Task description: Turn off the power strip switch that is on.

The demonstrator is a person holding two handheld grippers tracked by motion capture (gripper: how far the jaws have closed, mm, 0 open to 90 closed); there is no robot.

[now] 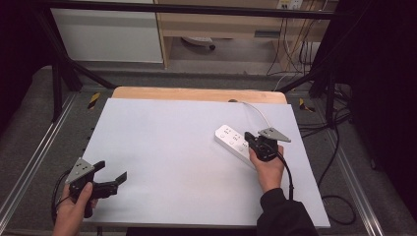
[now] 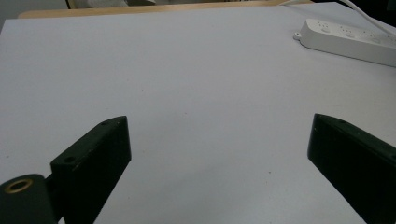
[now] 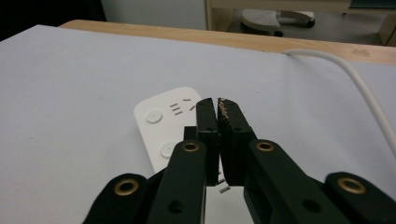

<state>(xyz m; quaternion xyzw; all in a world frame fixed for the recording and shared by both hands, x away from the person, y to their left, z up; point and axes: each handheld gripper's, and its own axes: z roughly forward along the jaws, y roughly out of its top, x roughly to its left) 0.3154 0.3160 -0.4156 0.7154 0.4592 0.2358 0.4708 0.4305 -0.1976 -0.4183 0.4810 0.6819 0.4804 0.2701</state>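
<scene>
High view shows the left gripper [image 1: 109, 173] at the lower left of the frame, jaws spread wide over the white table [image 1: 167, 147], while the right gripper [image 1: 252, 140] sits right of centre over a white power strip [image 1: 228, 136]. Left gripper view puts that strip at the upper right, well apart from its wide jaws. Right gripper view shows its jaws pressed together, nothing visible between them, above the strip near centre, with a white cable [image 3: 364, 93] at the upper right.

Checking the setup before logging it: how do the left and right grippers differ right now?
The left gripper has its jaws wide apart; the right gripper has them closed together. The left sits over bare table; the right sits over the power strip. Both are hand-held and black.
</scene>
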